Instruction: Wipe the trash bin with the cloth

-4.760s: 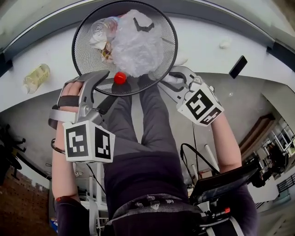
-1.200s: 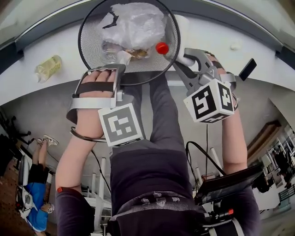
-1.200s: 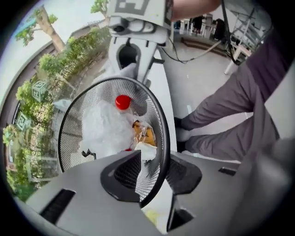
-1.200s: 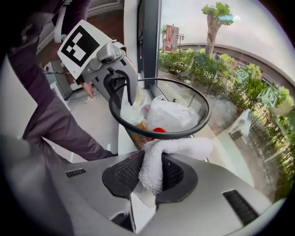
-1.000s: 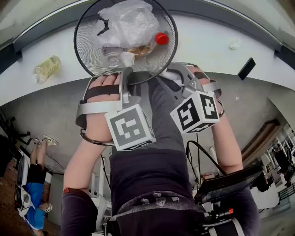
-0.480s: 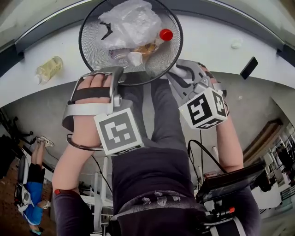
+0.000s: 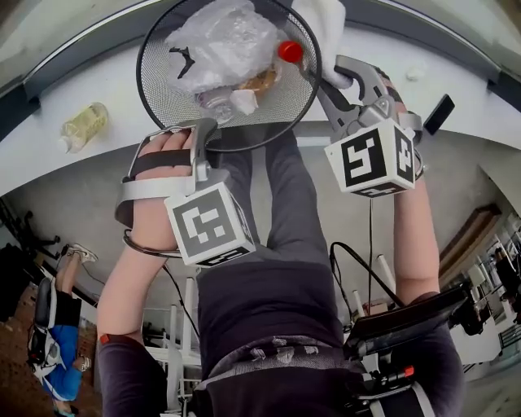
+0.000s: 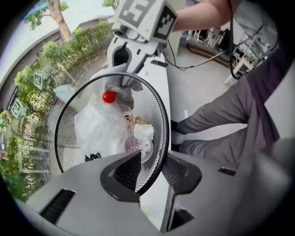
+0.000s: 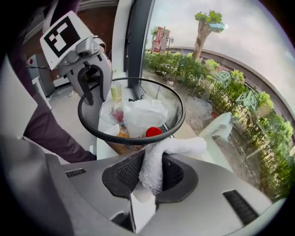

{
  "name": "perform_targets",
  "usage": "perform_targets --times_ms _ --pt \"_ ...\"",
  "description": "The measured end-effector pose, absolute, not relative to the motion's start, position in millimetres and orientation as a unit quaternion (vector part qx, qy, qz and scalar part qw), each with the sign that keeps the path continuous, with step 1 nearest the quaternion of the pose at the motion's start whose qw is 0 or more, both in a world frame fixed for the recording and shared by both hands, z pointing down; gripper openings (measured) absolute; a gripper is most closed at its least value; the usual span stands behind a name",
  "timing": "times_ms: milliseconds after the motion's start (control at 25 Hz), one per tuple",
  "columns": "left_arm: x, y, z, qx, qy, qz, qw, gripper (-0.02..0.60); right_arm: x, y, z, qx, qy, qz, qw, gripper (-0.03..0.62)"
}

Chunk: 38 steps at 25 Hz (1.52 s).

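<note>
The black mesh trash bin stands on the white ledge, holding a clear plastic bag and a red cap. My left gripper points straight down over the near rim. One jaw is inside the bin and one outside; they have just been closing, with a sliver of gap still beside the rim. My right gripper is at the bin's right side, shut on the white cloth. In the right gripper view the cloth droops over the jaws, just short of the rim.
A plastic bottle lies on the ledge to the left. A black flat object and a small white lump sit at the right. The person's legs are directly below the bin. Beyond the ledge are hedges and trees.
My right gripper has swung with the cloth from the near rim beside the left gripper out along the bin's right side. The left hand has stayed at the near rim.
</note>
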<state>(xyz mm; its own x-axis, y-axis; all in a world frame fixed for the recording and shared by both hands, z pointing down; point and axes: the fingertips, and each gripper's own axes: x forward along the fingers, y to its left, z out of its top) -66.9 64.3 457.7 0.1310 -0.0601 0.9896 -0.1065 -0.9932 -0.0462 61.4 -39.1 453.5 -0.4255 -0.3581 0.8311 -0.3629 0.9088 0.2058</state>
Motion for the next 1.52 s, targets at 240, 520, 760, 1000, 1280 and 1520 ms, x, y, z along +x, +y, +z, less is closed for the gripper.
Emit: perform_targets --times_ms 240,520,760,1000,1280,1520 --pt "-58 66 455 0.759 -0.085 0.642 0.064 0.121 47 17 467 0.142 -0.853 0.016 0.501 0.081" --pt "-27 70 445 0.781 -0.114 0.600 0.133 0.093 -3 81 473 0.064 -0.882 0.057 0.463 0.081" --pt "-5 71 436 0.804 -0.094 0.568 0.148 0.077 -32 99 473 0.056 -0.899 0.092 0.425 0.081" --pt "-52 71 436 0.767 -0.001 0.641 0.024 0.219 6 76 468 0.091 -0.888 0.118 0.434 0.083" --pt "-61 58 460 0.737 -0.023 0.675 -0.028 0.141 87 6 451 0.231 -0.847 0.134 0.460 0.083" --pt "-47 62 457 0.752 -0.032 0.658 0.021 0.129 75 -23 454 0.224 -0.845 0.056 0.482 0.083"
